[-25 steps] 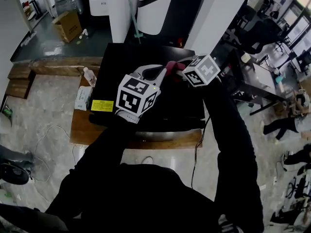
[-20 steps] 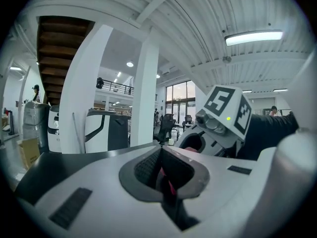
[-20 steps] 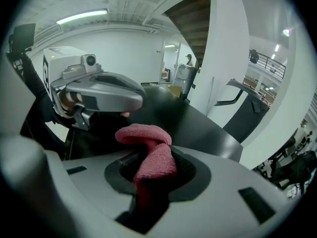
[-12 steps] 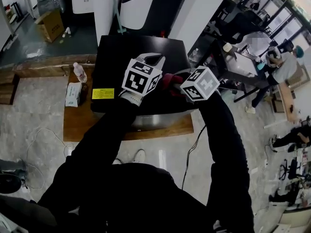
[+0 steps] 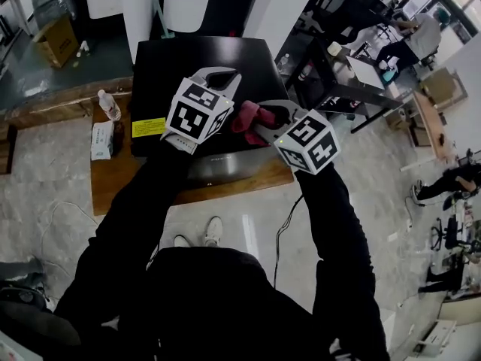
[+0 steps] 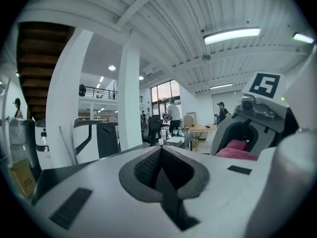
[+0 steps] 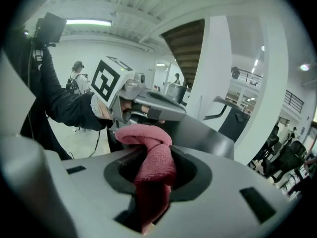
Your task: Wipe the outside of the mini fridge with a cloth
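Right gripper (image 5: 257, 120) of my two pinches the one pink terry cloth (image 5: 245, 116) above the front edge of the single black boxy mini fridge (image 5: 188, 59); my left gripper (image 5: 224, 74), jaws together, carries nothing.

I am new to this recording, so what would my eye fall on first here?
The pink cloth, clamped in the right gripper above the black mini fridge. Next, the black-and-white marker cubes on both grippers; the left gripper, beside the right one, is shut on nothing.
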Tool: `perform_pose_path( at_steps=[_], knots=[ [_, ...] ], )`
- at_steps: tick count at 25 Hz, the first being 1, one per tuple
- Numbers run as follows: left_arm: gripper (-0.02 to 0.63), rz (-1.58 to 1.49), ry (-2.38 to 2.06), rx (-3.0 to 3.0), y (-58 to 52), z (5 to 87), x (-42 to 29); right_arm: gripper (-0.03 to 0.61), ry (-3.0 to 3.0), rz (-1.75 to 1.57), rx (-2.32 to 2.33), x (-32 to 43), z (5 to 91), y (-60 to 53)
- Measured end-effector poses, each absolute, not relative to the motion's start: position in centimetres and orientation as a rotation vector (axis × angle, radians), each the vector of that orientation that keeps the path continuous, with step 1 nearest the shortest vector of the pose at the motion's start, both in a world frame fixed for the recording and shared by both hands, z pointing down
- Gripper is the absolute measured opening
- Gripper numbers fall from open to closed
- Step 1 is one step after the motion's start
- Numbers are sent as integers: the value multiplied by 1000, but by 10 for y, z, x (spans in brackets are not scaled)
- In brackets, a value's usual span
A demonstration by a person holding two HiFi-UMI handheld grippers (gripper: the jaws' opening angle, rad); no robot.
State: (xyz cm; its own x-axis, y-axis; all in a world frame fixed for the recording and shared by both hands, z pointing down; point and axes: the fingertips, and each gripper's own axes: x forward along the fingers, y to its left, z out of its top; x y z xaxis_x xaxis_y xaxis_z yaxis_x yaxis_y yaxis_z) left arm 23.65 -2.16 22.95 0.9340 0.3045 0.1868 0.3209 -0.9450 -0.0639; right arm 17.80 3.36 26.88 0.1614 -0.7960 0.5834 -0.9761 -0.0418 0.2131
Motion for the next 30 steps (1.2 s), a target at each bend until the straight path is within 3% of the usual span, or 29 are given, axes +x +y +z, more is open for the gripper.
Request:
perform_pose_path(
  at_steps=[9, 16, 20, 30],
  knots=[
    [6, -46, -505, -3058, -44, 207, 83, 129, -1737, -33, 1963, 65, 238, -5],
    [6, -7, -271, -3091, -92, 252, -18, 129, -1663, -385, 1805, -24, 285, -56],
    [6, 0, -130, -3176, -119, 294, -48, 129, -1490, -583, 1644, -42, 330, -89],
    [6, -74, -74, -3195, -130, 373, -52, 127, -1316, -638, 1563, -23, 411, -111]
  ],
)
